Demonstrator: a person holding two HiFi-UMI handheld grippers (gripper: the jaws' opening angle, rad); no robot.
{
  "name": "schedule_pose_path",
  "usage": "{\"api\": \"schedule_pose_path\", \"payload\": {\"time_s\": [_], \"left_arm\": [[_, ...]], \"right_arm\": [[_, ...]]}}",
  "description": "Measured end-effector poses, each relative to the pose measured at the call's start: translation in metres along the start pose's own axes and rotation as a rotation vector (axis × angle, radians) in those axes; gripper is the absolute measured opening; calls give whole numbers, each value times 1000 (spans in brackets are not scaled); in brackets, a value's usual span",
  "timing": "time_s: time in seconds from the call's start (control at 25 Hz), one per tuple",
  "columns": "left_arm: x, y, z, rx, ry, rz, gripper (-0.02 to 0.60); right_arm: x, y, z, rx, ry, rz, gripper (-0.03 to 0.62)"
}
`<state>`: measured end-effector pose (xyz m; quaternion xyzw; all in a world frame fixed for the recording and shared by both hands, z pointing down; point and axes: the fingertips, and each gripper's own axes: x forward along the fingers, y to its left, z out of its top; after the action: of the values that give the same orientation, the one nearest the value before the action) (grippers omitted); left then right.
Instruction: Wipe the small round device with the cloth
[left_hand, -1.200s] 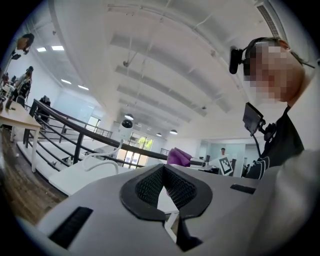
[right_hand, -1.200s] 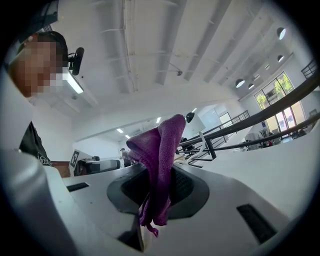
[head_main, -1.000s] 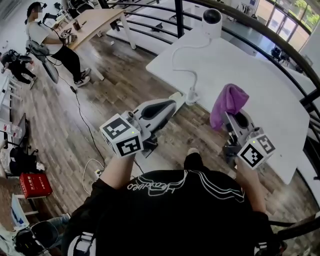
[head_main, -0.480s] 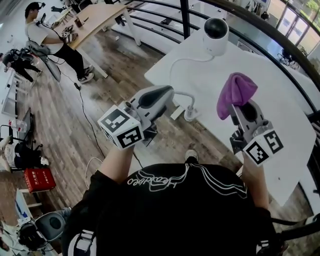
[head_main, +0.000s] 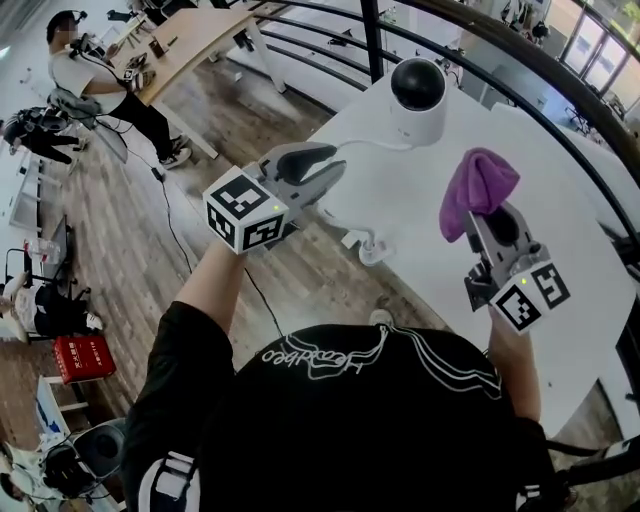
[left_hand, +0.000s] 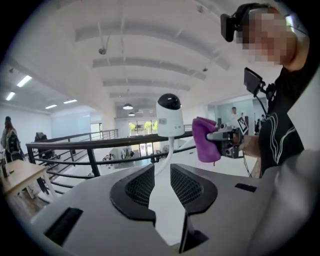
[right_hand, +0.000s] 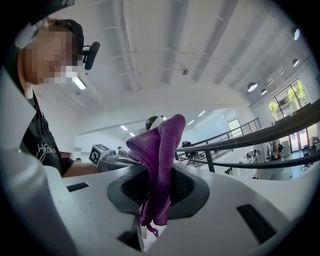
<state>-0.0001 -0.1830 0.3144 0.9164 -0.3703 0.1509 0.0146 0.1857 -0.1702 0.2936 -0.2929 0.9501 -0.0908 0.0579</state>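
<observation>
A person stands at a white worktop (head_main: 560, 250) with a gripper in each hand. The right gripper (head_main: 487, 225) is pinching a purple cloth (head_main: 478, 188), which bunches up beyond its tips and trails a short tail behind them. The left gripper (left_hand: 161, 170) has just been opening, and its jaws stand spread with nothing between them. The small round device (head_main: 418, 92), a white body with a black dome, sits on a thin white stalk (left_hand: 168, 148) just ahead of the left gripper and a little above it. From the right gripper it lies ahead and to the left, partly hidden by the cloth. Nothing touches the device yet, so the step in hand looks like the approach. To do it well, the left gripper would likely close gently on the stalk or the white body to stop it swaying. The right gripper would keep its pinch firm and bring the bunched end of the cloth onto the dome with light, even strokes.
</observation>
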Motion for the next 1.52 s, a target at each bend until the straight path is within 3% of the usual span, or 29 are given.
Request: {"api": "schedule_pose_path", "payload": {"time_s": [0.28,0.44,0.6,0.84,1.12,1.52], "left_arm": [[46,15,-7,187,144,-163,120],[71,14,-23,334,227,-255,135],[95,9,-37,404,265,-363,135],[110,5,-42,538,305,-464,133],[123,-3,-51,688,325,-495,61],[117,0,-59,742,331,-524,51]], "right_arm": [[15,-13,3,-34,32,15,66],[21,-22,1,14,25,-14,66],[22,-30,-3,69,7,-50,66],[22,-33,-4,96,2,-110,66],[19,-39,-10,114,-6,-141,66],[27,-40,4,80,-58,-142,66]]}}
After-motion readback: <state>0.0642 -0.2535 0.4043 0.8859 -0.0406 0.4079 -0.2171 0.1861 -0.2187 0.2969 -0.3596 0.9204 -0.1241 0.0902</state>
